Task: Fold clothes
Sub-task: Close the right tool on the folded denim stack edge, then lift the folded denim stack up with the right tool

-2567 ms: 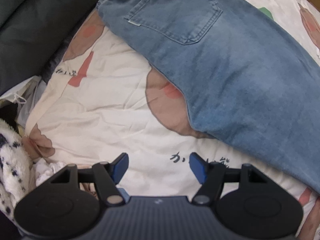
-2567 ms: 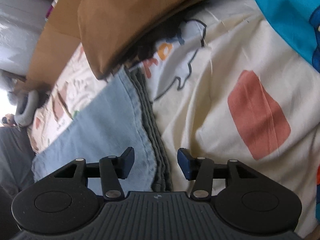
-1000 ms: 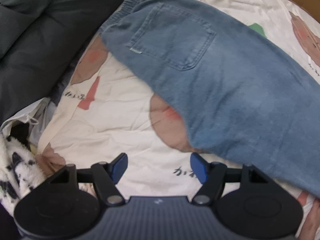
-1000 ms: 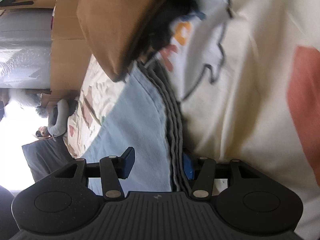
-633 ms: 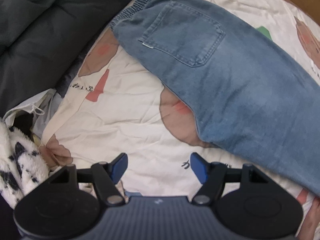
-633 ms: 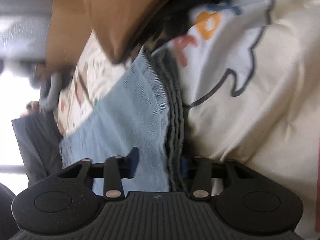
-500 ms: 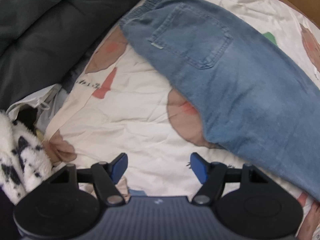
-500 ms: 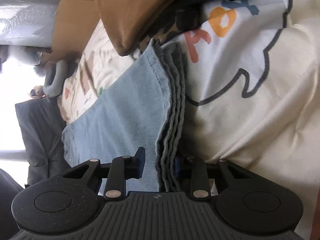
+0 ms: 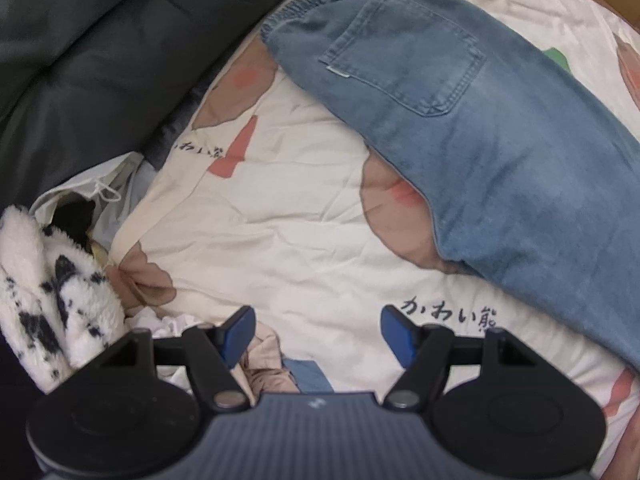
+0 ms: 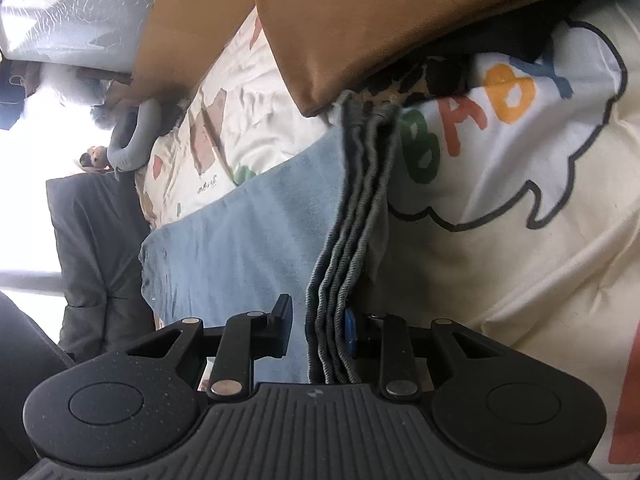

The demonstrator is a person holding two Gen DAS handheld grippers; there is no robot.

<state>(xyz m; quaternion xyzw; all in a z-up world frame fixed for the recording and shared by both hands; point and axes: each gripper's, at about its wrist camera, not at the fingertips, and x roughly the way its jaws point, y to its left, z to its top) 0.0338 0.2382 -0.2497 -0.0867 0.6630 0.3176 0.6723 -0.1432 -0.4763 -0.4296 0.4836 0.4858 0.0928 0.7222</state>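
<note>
A spotted fleece (image 9: 48, 292) sits off the bedsheet's (image 9: 280, 216) left edge. The left gripper (image 9: 318, 330) hovers over the sheet, jaws spread wide and holding nothing. The jeans (image 9: 480, 120) lie flat toward the sheet's right edge. The right gripper (image 10: 318, 328) has its jaws around their stacked hem (image 10: 352, 240), not clearly clamped.

— Where do we find the jeans (image 9: 500, 128)?
— On the bedsheet (image 9: 280, 216), ahead and right of our left tongs (image 9: 318, 330).
— And the hem (image 10: 344, 264)?
— Between our right tongs (image 10: 318, 330), cushion (image 10: 360, 20) beyond.
</note>
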